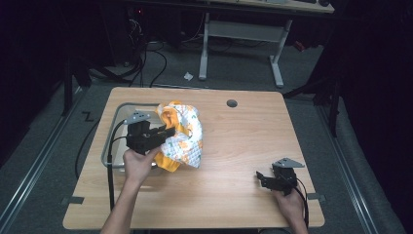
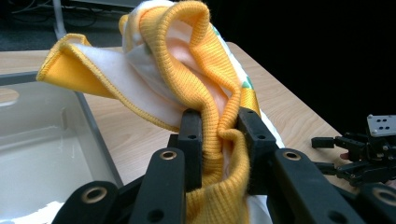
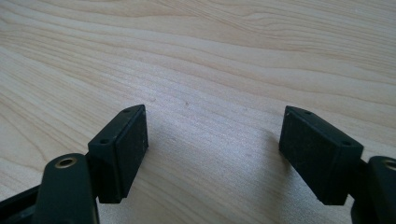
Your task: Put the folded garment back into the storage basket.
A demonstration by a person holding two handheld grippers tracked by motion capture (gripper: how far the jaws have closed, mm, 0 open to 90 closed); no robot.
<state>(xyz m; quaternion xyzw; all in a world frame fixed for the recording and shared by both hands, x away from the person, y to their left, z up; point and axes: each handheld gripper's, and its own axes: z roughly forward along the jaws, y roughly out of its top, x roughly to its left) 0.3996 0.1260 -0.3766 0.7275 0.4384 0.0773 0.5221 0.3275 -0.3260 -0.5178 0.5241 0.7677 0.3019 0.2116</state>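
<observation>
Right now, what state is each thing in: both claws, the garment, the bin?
Left claw: shut on the garment's yellow ribbed edge.
Right claw: open, holding nothing, low over bare table.
Garment: crumpled, partly lifted, beside the bin.
Bin: upright, looks nearly empty.

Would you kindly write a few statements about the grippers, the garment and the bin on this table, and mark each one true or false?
1. The left gripper is shut on the orange ribbed edge of the garment. True.
2. The right gripper holds a corner of the garment. False: its jaws stand open over the bare wooden table, with nothing between them.
3. The grey bin sits on the left part of the table. True.
4. The garment lies folded flat on the table. False: it is bunched, partly over the bin's right rim.
5. The right gripper is near the table's far edge. False: it is near the front right corner.
</observation>
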